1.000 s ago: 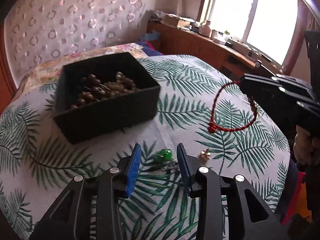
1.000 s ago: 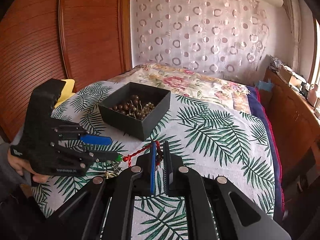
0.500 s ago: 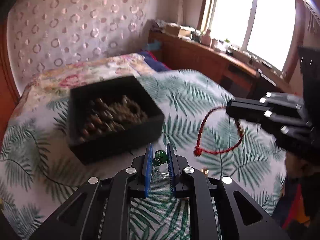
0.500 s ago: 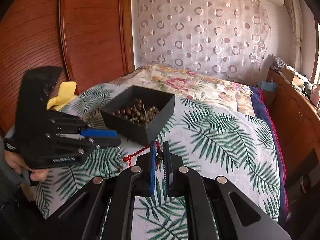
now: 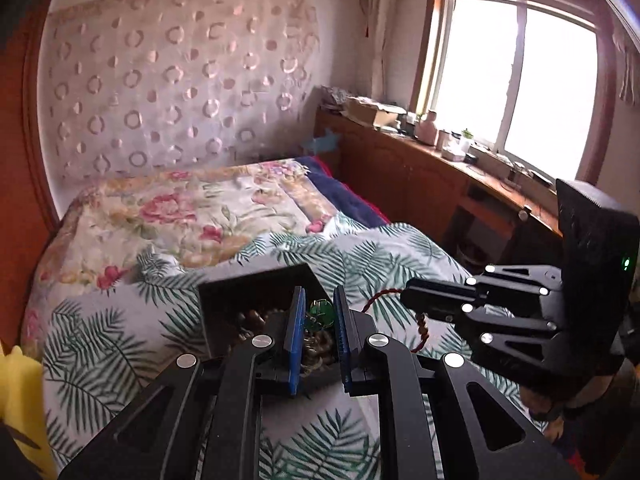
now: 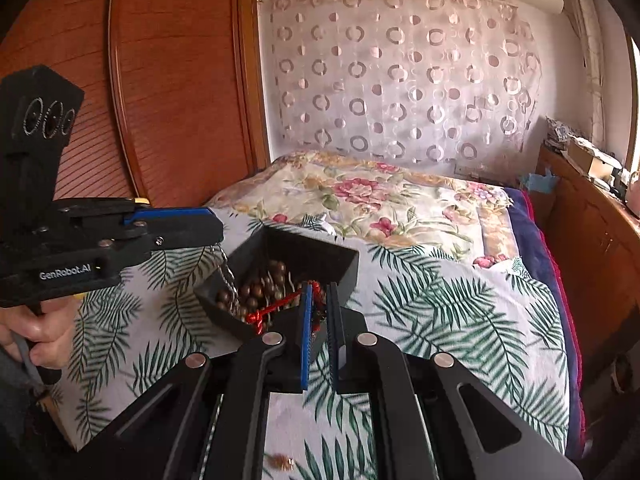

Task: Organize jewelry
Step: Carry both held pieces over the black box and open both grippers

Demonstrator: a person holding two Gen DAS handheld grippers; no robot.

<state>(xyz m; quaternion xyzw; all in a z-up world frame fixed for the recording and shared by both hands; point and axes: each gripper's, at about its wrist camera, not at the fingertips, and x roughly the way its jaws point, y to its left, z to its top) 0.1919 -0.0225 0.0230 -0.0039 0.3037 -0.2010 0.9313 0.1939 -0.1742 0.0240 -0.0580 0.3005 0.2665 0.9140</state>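
Note:
A black box (image 6: 320, 258) holding several brown beads (image 6: 260, 288) sits on the leaf-print cloth; it also shows in the left wrist view (image 5: 224, 300). My left gripper (image 5: 318, 312) is shut on a green pendant (image 5: 320, 311) and holds it above the box, its thin chain (image 6: 226, 276) hanging down into the box. My right gripper (image 6: 318, 300) is shut on a red cord bracelet (image 6: 264, 314), held over the box's near edge. In the left wrist view the red cord (image 5: 420, 330) hangs from the right gripper (image 5: 408, 298).
A small gold piece (image 6: 282, 462) lies on the leaf-print cloth (image 6: 440, 320) near the front edge. A floral bedspread (image 6: 380, 204) lies behind. A wooden cabinet (image 5: 420, 176) with clutter runs under the window on the right. A yellow object (image 5: 20, 396) is at the left.
My left gripper shut on the green pendant, lifted it off the cloth and carried it over the box. My right gripper carried the red bracelet toward the box.

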